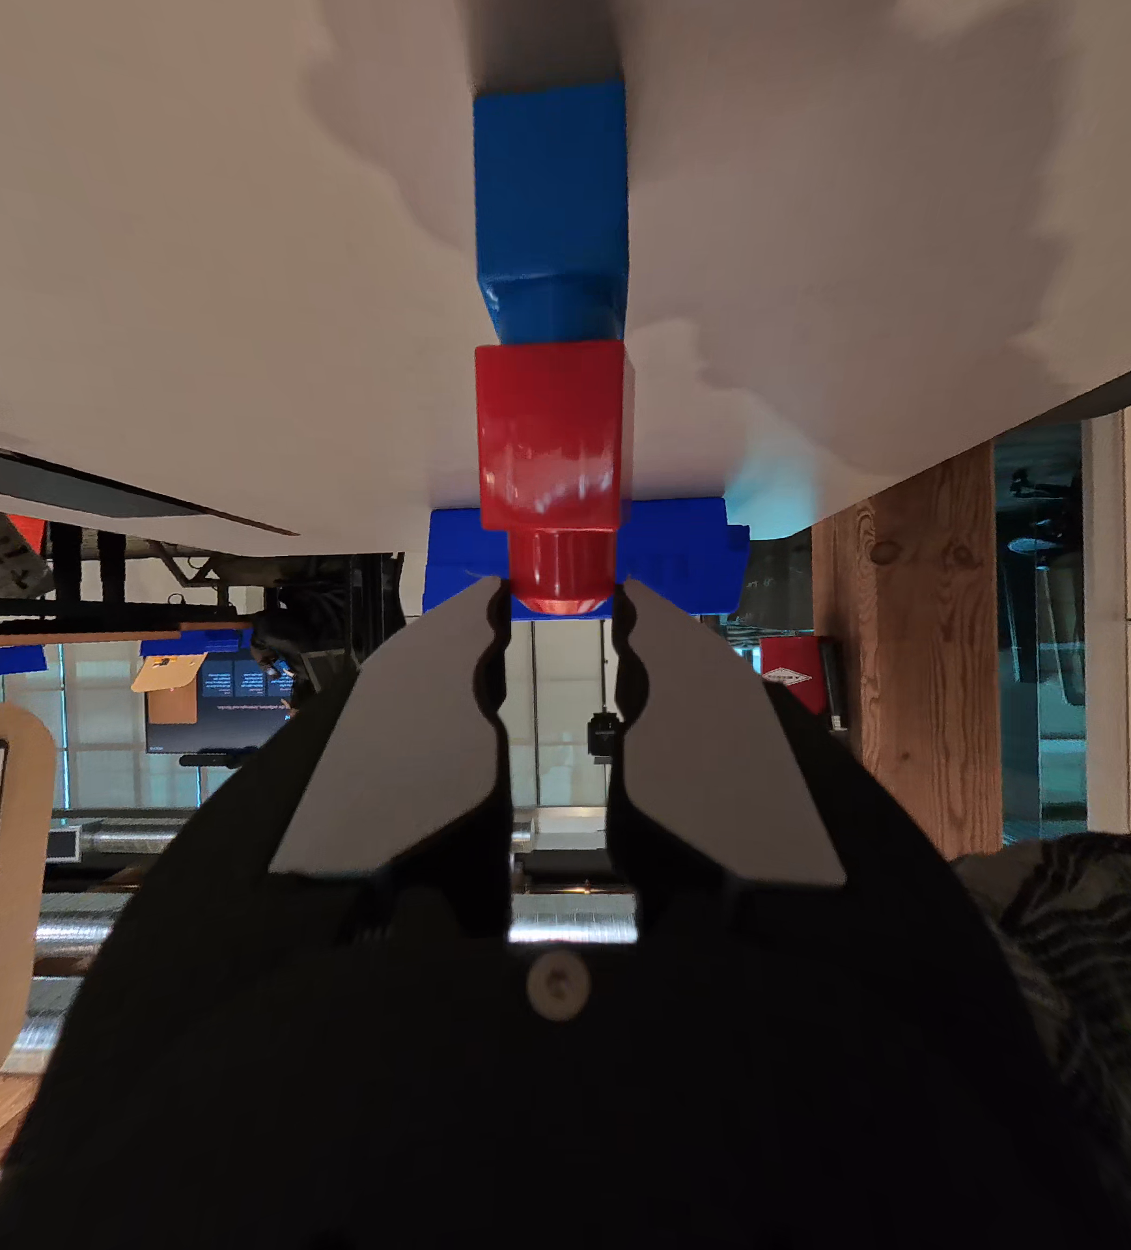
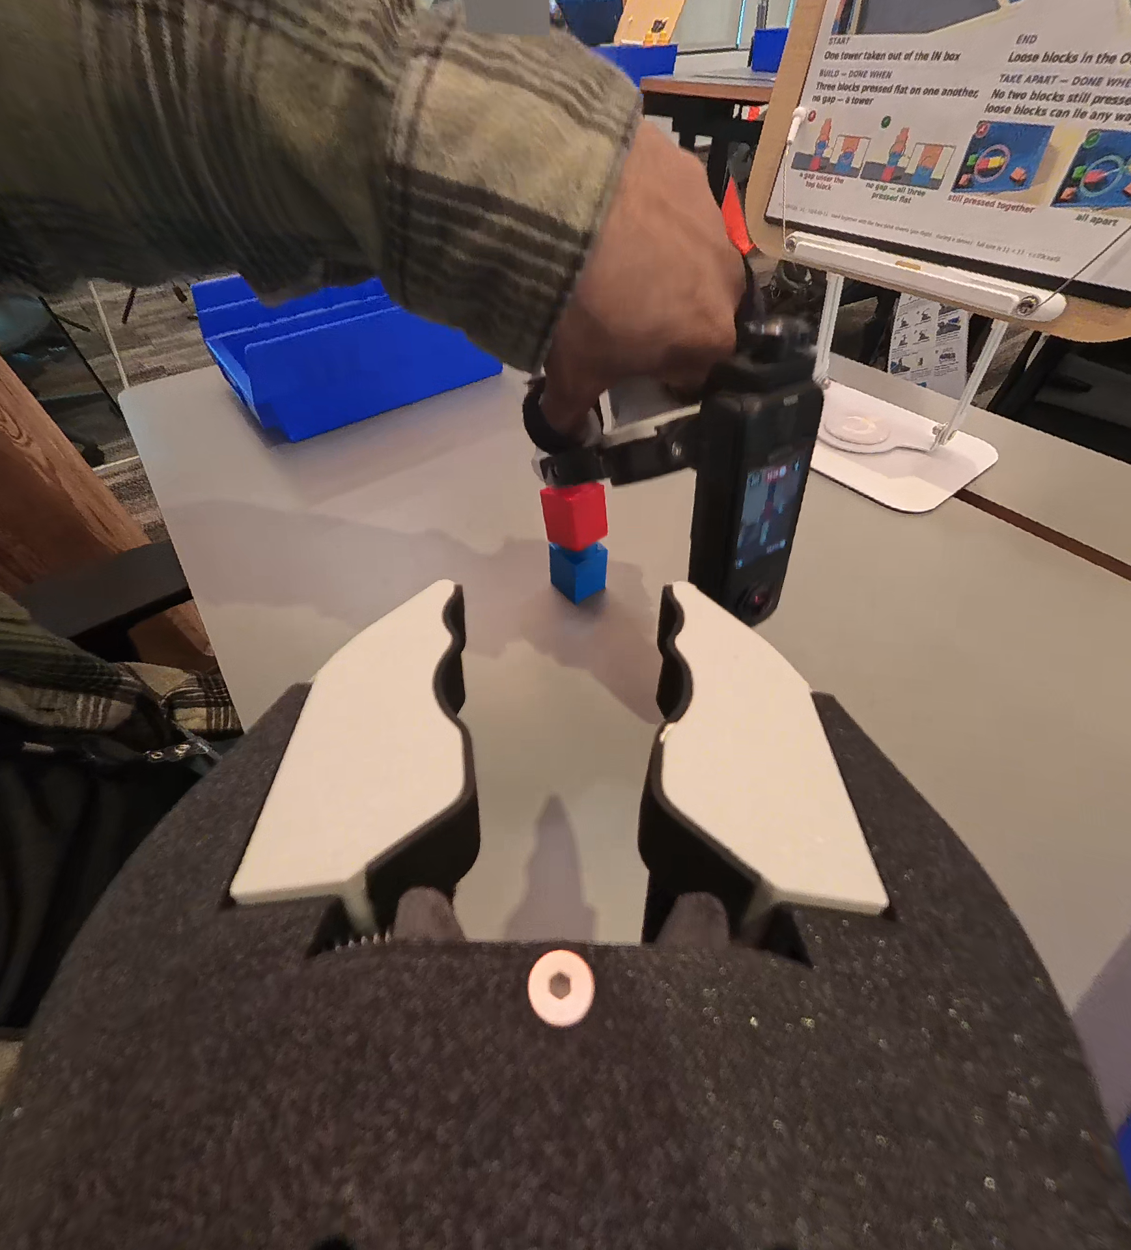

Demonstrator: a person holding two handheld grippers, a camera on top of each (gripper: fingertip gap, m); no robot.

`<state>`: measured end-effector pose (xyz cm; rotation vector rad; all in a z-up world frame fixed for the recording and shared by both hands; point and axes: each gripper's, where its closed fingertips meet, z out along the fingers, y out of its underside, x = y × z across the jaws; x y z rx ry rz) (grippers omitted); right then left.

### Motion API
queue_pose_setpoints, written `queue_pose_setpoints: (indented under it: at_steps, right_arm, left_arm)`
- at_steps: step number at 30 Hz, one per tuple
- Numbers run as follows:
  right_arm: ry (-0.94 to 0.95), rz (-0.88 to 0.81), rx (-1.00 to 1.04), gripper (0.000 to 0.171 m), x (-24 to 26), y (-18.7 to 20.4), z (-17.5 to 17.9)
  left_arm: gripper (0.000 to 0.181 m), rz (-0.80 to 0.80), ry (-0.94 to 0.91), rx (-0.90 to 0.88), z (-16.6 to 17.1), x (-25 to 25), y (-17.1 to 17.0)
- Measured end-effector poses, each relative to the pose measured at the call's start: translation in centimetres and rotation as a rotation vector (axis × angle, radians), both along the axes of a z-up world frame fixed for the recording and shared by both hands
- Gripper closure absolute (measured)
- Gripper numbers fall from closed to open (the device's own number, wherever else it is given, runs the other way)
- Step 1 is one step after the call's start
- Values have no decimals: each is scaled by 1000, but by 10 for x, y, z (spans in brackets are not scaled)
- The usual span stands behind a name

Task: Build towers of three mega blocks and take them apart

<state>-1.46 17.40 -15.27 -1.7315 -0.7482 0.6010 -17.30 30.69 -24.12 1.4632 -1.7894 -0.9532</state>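
Table (image 2: pixel 887 676), pale grey, carries every item. Blue bin (image 2: pixel 346 365) sits at its far left; an instruction board on a white stand (image 2: pixel 901 446) sits at the far right. The person's hand (image 2: pixel 643 304), in a plaid sleeve, reaches in from the left and points the left claw (image 1: pixel 559 598) straight down at the stack. That claw is clenched on the stud of the red block (image 1: pixel 549 433), one fingertip on each side. The red block sits on the blue block (image 1: pixel 549 203), which rests on the table mid-scene. The right claw (image 2: pixel 561 612) is released, jaws wide apart and empty; the two-block stack stands just beyond its fingertips, centred on the gap, not touching.
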Motion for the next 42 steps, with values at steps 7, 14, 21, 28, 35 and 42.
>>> queue_pose_setpoints:
  at_steps: [7,14,21,28,35,42]
  right_arm:
    - [3,3,3,117,1,-1,1]
    - [8,-1,14,117,2,-2,4]
    - [16,1,18,116,2,-2,6]
    - [16,3,17,115,1,-3,5]
    - [18,3,16,114,2,-3,5]
    - [27,-12,11,113,8,-1,5]
  left_arm:
    - [154,-44,77,28,-2,2,3]
    - [153,-87,122,99,-3,6,6]
    - [152,-48,67,84,-6,10,2]
    - [136,-65,11,66,-9,17,2]
    - [109,-27,-277,7,15,35,-1]
    - [99,159,-1464,-193,73,71,-4]
